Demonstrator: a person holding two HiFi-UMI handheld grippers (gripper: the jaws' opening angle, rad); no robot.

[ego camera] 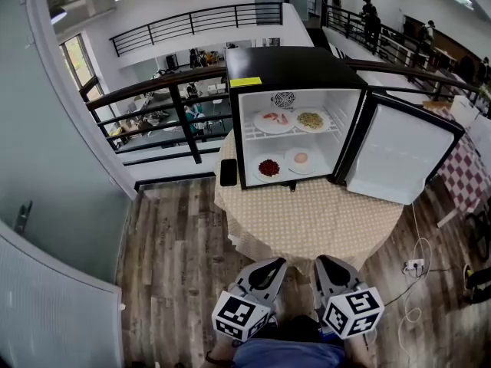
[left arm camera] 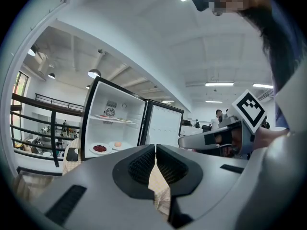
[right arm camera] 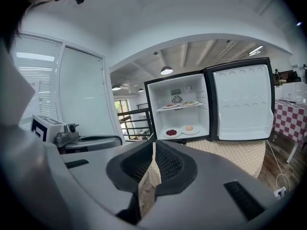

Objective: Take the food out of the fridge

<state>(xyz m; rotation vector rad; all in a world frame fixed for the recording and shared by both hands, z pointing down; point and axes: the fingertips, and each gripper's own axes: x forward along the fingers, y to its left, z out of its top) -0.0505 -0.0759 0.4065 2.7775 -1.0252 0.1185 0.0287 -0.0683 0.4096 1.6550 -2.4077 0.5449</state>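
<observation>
Jaws pressed together, empty: left gripper (ego camera: 276, 264), right gripper (ego camera: 324, 262). Fridge (ego camera: 295, 69) far, open; spread first, pinch 1 plate (ego camera: 268, 168) rim, level.

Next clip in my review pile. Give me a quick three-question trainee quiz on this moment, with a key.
1. Multiple choice: how many white plates of food sit inside the small black fridge on the round table?
A. two
B. four
C. six

2. True or false: the fridge's white-lined door is closed.

3. Fill in the blank: the jaws of the grey left gripper and the grey right gripper are both ___, with nothing held between them.

Key:
1. B, two on the upper shelf and two on the fridge floor.
2. False, it is swung open to the right in the head view.
3. shut
</observation>
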